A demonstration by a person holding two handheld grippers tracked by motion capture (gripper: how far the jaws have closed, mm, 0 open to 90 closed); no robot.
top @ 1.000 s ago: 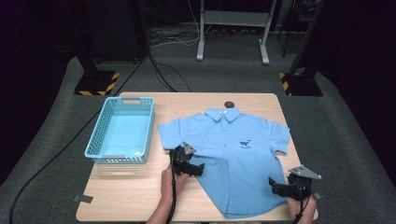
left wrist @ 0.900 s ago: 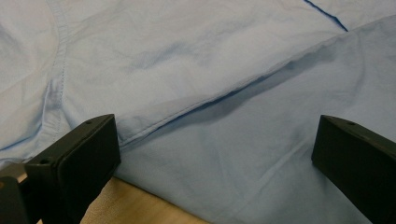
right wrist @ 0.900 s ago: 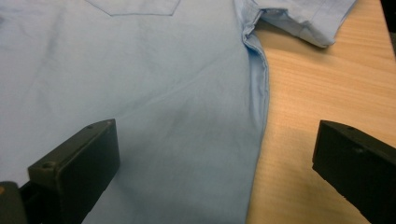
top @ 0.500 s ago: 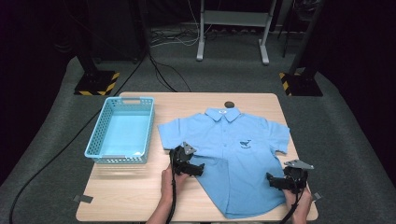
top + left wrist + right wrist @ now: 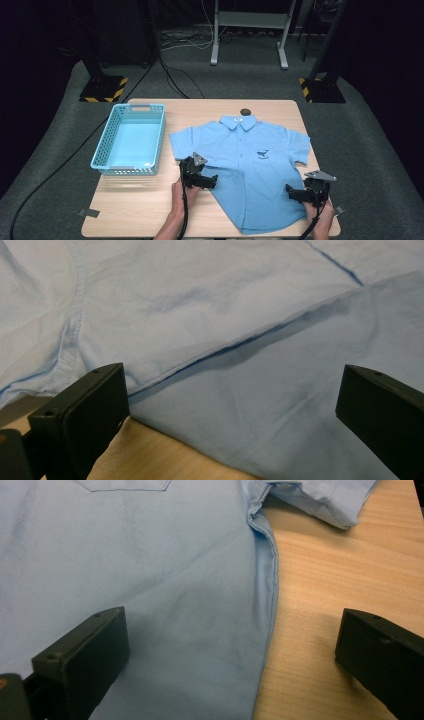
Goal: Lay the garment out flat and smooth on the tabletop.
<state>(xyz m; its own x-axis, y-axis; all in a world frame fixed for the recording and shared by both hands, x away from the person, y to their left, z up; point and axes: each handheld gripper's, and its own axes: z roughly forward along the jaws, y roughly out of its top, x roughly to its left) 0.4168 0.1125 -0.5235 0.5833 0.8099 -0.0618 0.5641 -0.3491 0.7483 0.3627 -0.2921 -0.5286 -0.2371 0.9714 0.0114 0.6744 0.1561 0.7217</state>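
A light blue short-sleeved polo shirt point(image 5: 250, 170) lies flat, front up, just right of the pale blue plastic mesh basket point(image 5: 131, 140) on the wooden table point(image 5: 130, 210). The left gripper point(image 5: 210, 181) sits at the shirt's left side seam, the right gripper point(image 5: 294, 194) at its right hem edge; both have jaws spread wide, holding nothing. Bare wood lies below the basket.

Your wooden bench point(image 5: 150, 210) stands on grey carpet point(image 5: 50, 165) in a dark room, a white metal frame point(image 5: 248, 20) behind its far edge.
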